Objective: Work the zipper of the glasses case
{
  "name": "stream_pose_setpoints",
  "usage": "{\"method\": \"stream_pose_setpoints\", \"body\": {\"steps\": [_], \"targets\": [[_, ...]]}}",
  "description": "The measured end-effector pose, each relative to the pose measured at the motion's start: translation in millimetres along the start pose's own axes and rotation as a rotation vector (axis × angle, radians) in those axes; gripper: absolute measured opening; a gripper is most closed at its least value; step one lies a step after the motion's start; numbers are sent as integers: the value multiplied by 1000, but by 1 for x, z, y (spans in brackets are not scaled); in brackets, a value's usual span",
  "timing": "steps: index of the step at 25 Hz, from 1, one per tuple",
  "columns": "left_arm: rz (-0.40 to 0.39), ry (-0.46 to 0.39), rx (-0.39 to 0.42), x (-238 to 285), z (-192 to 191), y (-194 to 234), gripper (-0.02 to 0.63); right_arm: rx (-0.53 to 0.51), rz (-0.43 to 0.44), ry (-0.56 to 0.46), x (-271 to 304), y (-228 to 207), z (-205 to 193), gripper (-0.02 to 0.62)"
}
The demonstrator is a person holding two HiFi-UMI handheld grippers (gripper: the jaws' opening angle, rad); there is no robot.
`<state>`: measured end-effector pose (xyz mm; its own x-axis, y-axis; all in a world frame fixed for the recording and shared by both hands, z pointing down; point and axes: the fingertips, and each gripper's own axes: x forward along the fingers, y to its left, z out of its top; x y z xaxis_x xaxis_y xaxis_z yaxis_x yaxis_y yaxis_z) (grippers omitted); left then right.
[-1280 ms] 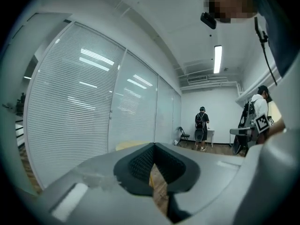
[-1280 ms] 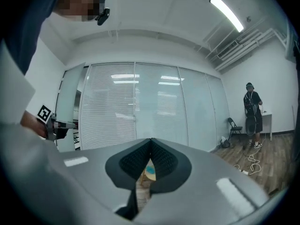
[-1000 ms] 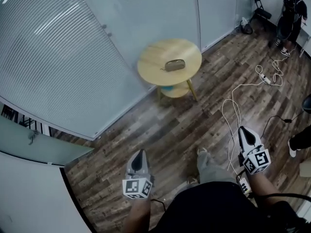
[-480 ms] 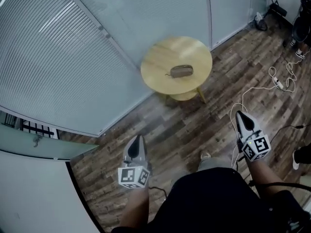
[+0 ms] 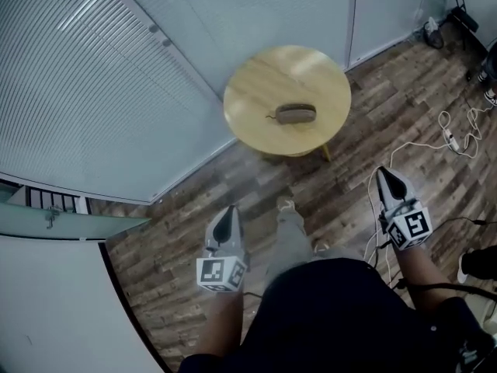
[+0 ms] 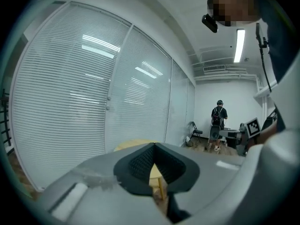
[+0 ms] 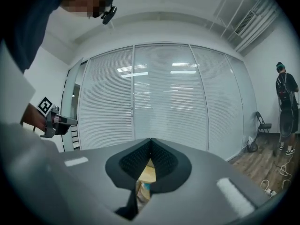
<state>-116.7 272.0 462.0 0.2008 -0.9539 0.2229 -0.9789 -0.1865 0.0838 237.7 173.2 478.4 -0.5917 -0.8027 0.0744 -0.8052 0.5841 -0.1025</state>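
A brown oval glasses case (image 5: 295,114) lies on a round light-wood table (image 5: 256,92) in the head view, its small zipper pull sticking out at its left end. My left gripper (image 5: 226,222) is shut and empty, well short of the table over the floor. My right gripper (image 5: 387,180) is shut and empty too, out to the right below the table. In the left gripper view the left gripper (image 6: 154,146) has its tips together with a sliver of the table (image 6: 154,175) behind them. The right gripper (image 7: 151,141) looks the same in its own view.
Glass walls with blinds (image 5: 93,76) run behind and left of the table. White cables and a power strip (image 5: 450,138) lie on the wood floor at the right. A person with a backpack (image 6: 217,125) stands at the far end of the room. A folding chair (image 7: 260,125) is by the wall.
The table and case have come closer and larger in the head view. Both grippers have moved forward with the walking person and stay shut.
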Motion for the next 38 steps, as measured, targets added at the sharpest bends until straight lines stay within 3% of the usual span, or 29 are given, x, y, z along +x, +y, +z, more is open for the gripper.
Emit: {"method": "stream_pose_setpoints", "body": {"steps": [3, 8, 14, 20, 24, 30, 31, 36, 38], "targets": [[-24, 16, -1, 44, 1, 26, 2, 3, -39, 35, 32, -12, -7, 6], [-113, 23, -29, 129, 9, 49, 2, -168, 16, 47, 85, -4, 9, 6], [-232, 25, -28, 232, 37, 73, 2, -47, -55, 101, 160, -28, 16, 6], [-318, 53, -2, 302, 47, 103, 2, -197, 16, 166, 233, -22, -5, 6], [-379, 118, 28, 341, 34, 105, 2, -177, 45, 196, 262, -22, -17, 6], [-394, 108, 40, 370, 58, 95, 2, -186, 168, 294, 277, -18, -49, 6], [-389, 107, 35, 374, 61, 94, 2, -196, 194, 319, 282, -20, -55, 15], [-307, 148, 15, 384, 52, 105, 2, -234, 338, 436, 315, -27, -93, 242], [-285, 175, -12, 386, 44, 105, 2, -251, 374, 467, 324, -32, -107, 294]]}}
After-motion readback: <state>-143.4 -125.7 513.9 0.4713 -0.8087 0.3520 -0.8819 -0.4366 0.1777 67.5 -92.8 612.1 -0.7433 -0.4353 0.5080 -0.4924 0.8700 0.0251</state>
